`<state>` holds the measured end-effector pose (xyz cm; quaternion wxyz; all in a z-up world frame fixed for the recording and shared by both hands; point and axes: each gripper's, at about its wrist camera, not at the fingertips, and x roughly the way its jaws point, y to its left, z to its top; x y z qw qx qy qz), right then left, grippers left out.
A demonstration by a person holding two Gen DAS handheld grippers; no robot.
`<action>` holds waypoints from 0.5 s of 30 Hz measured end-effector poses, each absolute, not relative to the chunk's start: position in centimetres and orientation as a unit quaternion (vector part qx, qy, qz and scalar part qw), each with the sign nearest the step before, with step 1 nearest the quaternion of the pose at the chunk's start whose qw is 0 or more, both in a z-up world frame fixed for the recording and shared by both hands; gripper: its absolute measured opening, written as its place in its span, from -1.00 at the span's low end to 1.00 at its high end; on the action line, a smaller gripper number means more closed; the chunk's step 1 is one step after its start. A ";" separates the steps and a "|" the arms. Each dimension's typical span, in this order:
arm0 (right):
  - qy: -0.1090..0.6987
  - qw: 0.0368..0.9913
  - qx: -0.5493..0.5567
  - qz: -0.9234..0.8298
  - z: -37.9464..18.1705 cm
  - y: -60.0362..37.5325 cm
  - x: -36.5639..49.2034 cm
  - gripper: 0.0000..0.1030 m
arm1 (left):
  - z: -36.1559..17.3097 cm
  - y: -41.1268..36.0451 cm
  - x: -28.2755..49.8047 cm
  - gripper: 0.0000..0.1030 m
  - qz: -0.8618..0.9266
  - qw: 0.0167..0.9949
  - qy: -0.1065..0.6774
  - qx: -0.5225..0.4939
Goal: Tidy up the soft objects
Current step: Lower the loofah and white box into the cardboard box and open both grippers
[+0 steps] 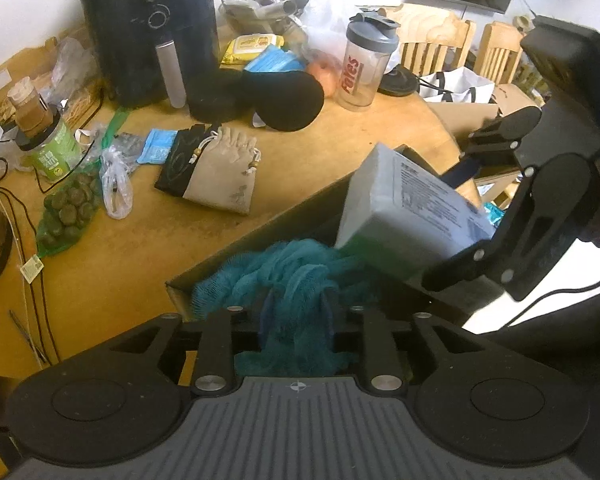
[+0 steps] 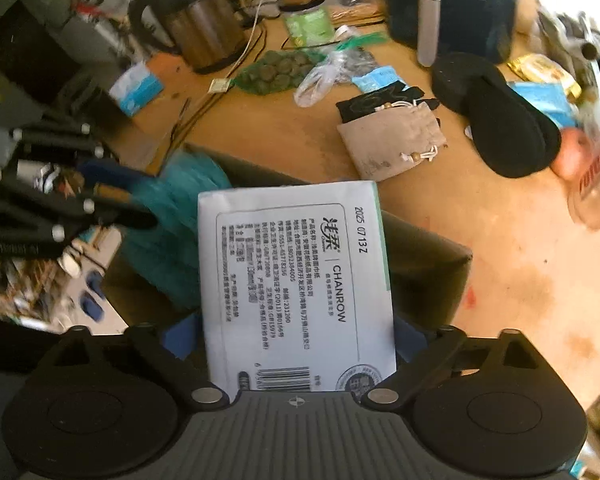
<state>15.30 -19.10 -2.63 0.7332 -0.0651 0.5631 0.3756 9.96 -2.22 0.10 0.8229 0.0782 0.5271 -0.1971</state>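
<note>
My left gripper [image 1: 296, 320] is shut on a teal mesh bath sponge [image 1: 288, 272] and holds it over a brown cardboard box [image 1: 268, 232]. My right gripper [image 2: 298, 332] is shut on a white tissue pack [image 2: 296, 280] labelled CHANROW, held over the same box [image 2: 428, 264]. The pack also shows in the left wrist view [image 1: 408, 208], with the right gripper [image 1: 452, 272] behind it. The sponge [image 2: 180, 216] and the left gripper [image 2: 112, 212] show at the left of the right wrist view. A beige drawstring pouch [image 1: 220, 172] and a black soft pad [image 1: 288, 100] lie on the table.
The wooden table [image 1: 120, 264] holds a black air fryer [image 1: 148, 28], a shaker bottle [image 1: 364, 68], a green jar [image 1: 52, 152], a net bag of green balls [image 1: 68, 212], plastic bags, cables and a kettle [image 2: 204, 20]. Wooden chairs [image 1: 436, 40] stand behind.
</note>
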 end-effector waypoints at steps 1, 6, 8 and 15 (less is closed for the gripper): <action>0.562 0.736 -0.056 0.374 -2.4 -19.3 15.3 1.00 | 0.2 -2.2 9.9 -0.45 -0.197 0.824 0.525 0.077; 0.552 0.745 -0.062 0.370 -2.0 -19.6 15.3 1.00 | 0.7 -2.0 9.9 -0.19 -0.191 0.834 0.514 0.058; 0.549 0.745 -0.068 0.372 -2.0 -19.5 15.2 1.00 | 0.8 -1.8 10.0 -0.19 -0.189 0.836 0.512 0.052; 0.522 0.753 -0.107 0.385 -2.4 -18.7 14.3 0.94 | 0.9 -1.3 10.1 -0.19 -0.180 0.841 0.509 0.039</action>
